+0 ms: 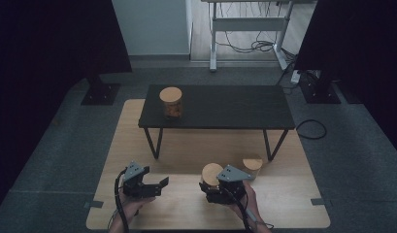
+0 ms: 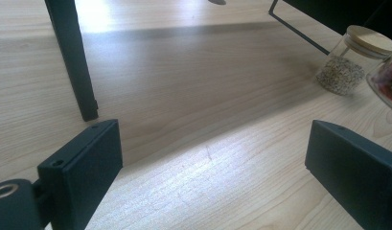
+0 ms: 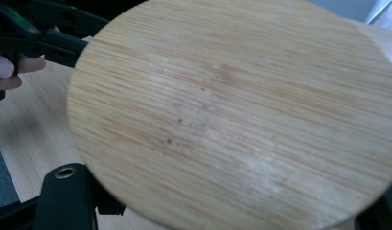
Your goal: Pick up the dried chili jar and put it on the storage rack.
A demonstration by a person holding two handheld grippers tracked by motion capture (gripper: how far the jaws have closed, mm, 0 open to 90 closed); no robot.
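Note:
My right gripper [image 1: 214, 186] is shut on a glass jar with a round wooden lid [image 1: 211, 173], held just above the light wood board [image 1: 186, 145]. In the right gripper view that lid [image 3: 232, 115] sits close in front of the camera and hides the jaw tips. My left gripper [image 1: 155, 186] hovers low over the board at the left, open, with nothing between its jaws [image 2: 213, 158]. A second jar [image 1: 253, 162] with seeds stands on the board to the right [image 2: 349, 62]. A third jar [image 1: 170, 102] stands on the low black table [image 1: 225, 109].
The black table's thin legs [image 2: 74, 62] rise from the board ahead of both grippers. Dark grey carpet [image 1: 55, 160] surrounds the board. Black stands [image 1: 100, 92] and a desk frame with cables [image 1: 249, 29] are at the back.

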